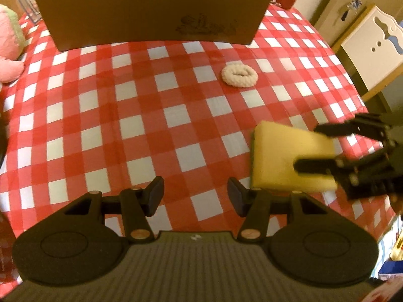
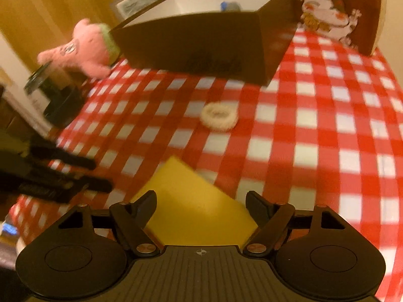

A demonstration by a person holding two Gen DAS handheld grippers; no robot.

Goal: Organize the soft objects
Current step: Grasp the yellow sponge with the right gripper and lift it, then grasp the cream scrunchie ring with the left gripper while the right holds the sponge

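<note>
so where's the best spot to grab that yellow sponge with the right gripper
Across its two long side faces, near the end closest to the right gripper, coming down from above. The yellow sponge lies flat on the checkered tablecloth, and the open jaws already straddle its width; the flat, soft sides should compress evenly.

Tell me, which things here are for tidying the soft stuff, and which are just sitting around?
For the job: yellow sponge between the right gripper fingers, white fluffy ring, pink plush toy, brown cardboard box.

Just lying about: dark jar, cat-print bag, checked tablecloth.
</note>
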